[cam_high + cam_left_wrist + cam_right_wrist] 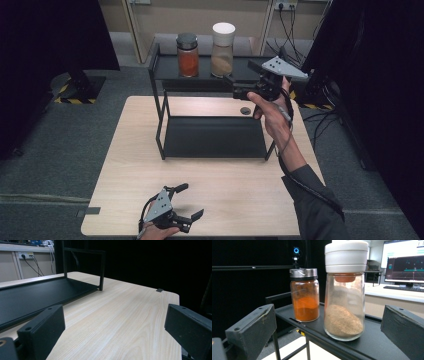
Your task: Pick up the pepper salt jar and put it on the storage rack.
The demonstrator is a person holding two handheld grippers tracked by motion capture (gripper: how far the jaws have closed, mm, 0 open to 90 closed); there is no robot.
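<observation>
Surface: pale wood tabletop (220, 185) on a grey carpeted floor, dark curtains at both sides.
Rack: black two-tier metal shelf rack (162, 120) standing on the far half of the surface, its lower tray bare.
Orange jar: glass jar with a metal lid (188, 55), holding orange powder, upright on the top shelf.
Tan jar: taller glass jar with a white lid (222, 49), holding tan powder, upright just beside the orange jar, to its right.
Right hand-held gripper (234, 86): raised at top-shelf height, pointing at the tan jar, jaws spread wide and touching nothing.
Left hand-held gripper (191, 201): low over the near edge of the surface, jaws apart, nothing between them.
</observation>
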